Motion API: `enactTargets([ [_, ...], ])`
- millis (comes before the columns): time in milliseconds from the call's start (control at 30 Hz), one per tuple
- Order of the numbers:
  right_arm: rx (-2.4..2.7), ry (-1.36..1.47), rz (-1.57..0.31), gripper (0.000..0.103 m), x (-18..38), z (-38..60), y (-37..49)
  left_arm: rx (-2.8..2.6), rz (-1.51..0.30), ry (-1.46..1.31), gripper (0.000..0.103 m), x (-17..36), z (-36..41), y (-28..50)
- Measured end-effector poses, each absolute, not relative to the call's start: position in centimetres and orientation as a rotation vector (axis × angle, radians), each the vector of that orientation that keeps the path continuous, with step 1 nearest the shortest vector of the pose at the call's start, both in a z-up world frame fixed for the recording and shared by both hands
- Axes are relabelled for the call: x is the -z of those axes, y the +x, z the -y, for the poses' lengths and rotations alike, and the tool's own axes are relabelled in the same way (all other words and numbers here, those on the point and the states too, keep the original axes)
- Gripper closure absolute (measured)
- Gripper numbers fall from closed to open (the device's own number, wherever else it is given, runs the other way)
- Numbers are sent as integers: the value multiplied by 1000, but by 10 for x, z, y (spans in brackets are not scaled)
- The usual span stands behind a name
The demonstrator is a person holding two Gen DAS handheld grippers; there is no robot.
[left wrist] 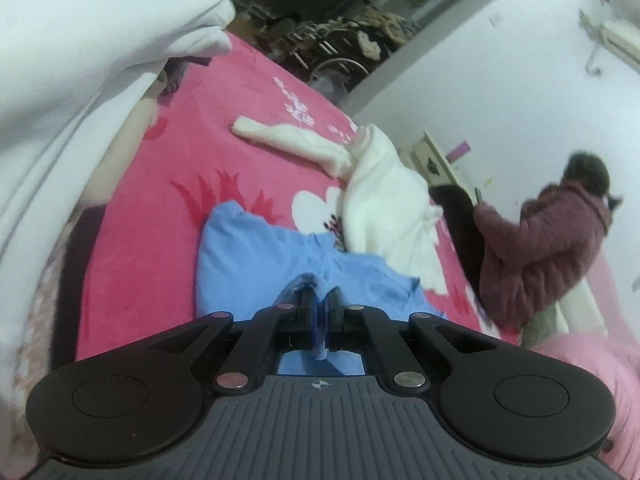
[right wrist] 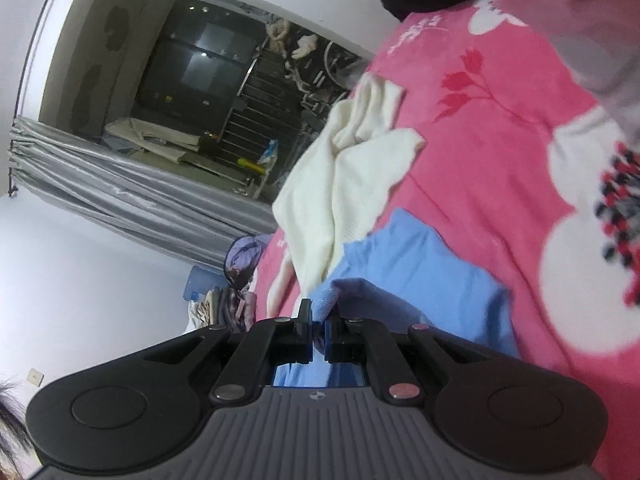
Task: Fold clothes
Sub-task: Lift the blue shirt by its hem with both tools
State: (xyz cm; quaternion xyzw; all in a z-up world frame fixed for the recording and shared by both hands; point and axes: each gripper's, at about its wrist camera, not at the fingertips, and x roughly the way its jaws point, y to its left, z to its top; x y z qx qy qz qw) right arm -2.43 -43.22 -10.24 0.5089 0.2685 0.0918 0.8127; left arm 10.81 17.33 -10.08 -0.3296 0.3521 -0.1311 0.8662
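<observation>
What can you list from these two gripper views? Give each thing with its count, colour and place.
blue garment: 1, light blue, on the blanket, an edge pinched by both grippers
white garment: 1, cream, crumpled beyond the blue one, partly overlapping it
rolled cloth: 1, cream, farther up the blanket
blanket: 1, pink with red and white flowers, covering the bed
bystander: 1, maroon padded jacket, bent over beside the bed
curtain: 1, grey, bunched below the dark window
clothes pile: 1, purple and beige, beside the bed
left gripper: 1, black, shut on blue fabric
right gripper: 1, black, shut on blue fabric
</observation>
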Motion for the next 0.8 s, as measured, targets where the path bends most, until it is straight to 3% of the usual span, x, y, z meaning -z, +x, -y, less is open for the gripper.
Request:
enactTargets([
  [800, -229, 1017, -604, 98, 128, 433, 112, 208, -686, -781, 102, 137, -195, 184],
])
